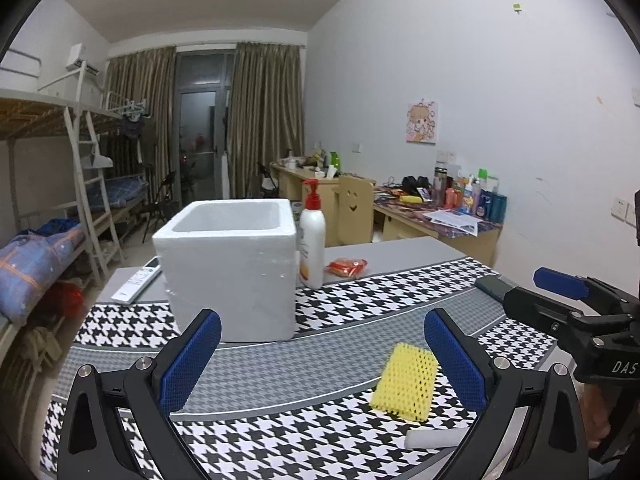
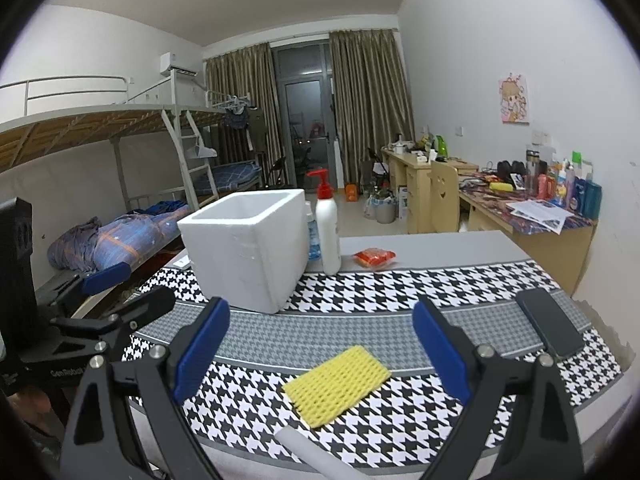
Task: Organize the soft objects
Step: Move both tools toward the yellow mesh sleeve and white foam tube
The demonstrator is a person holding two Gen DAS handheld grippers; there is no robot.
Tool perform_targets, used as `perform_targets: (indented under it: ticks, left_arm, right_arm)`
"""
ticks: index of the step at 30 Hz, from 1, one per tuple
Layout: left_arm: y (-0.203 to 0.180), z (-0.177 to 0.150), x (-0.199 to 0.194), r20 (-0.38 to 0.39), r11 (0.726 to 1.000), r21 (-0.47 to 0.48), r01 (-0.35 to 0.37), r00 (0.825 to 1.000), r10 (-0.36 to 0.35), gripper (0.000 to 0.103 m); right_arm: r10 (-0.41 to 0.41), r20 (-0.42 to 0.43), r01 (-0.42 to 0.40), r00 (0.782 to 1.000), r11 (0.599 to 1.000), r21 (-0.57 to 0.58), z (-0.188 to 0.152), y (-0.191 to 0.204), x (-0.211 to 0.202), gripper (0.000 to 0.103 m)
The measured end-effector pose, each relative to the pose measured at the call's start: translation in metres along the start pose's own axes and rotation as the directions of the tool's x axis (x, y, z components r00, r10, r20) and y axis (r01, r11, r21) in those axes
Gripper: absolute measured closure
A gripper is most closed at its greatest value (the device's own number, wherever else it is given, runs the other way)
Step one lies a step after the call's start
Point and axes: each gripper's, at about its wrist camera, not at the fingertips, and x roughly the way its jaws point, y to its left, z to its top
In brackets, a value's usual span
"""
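Nearest the lens in both wrist views lies a white foam strip (image 2: 316, 456), cut off by the frame's lower edge and partly hidden behind the gripper fingers, so its full length cannot be made out. Just beyond it a yellow foam net sleeve (image 2: 336, 384) rests flat on the houndstooth cloth (image 2: 360, 284), slightly blurred in the left wrist view. Neither piece is touched by any finger.

Both tools are spread wide and hold nothing. Between the blue pads of the right gripper (image 2: 320, 336) sits the yellow sleeve, lower down on the cloth, apart from either pad. Ahead of the left gripper (image 1: 322, 344) stands the white foam box (image 1: 230, 268), open at the top; its inside is mostly out of sight. The yellow sleeve lies near this gripper's right-hand pad (image 1: 456, 360) without contact.

A pump bottle (image 1: 313, 236) stands just beside the box, with a red packet (image 1: 347, 267) near it. Only part of a remote (image 1: 136, 282) shows left of the box. A dark phone (image 2: 550, 322) lies at the cloth's right side.
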Motion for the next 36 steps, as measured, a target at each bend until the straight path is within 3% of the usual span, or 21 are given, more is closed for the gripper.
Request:
perform_targets:
  ticks: [15, 36]
  left_arm:
    - [-0.017, -0.013, 0.026, -0.064, 0.997, 0.020, 0.068, 0.996, -0.066, 0.001]
    - [-0.039, -0.031, 0.068, -0.203, 0.986, 0.044, 0.162, 0.968, -0.150, 0.001]
  right_arm:
    - [-0.028, -0.004, 0.028, 1.000, 0.999, -0.024, -0.017, -0.016, -0.012, 0.008]
    - [-0.027, -0.091, 0.025, 0.996, 1.000, -0.019, -0.045, -0.031, -0.003, 0.008]
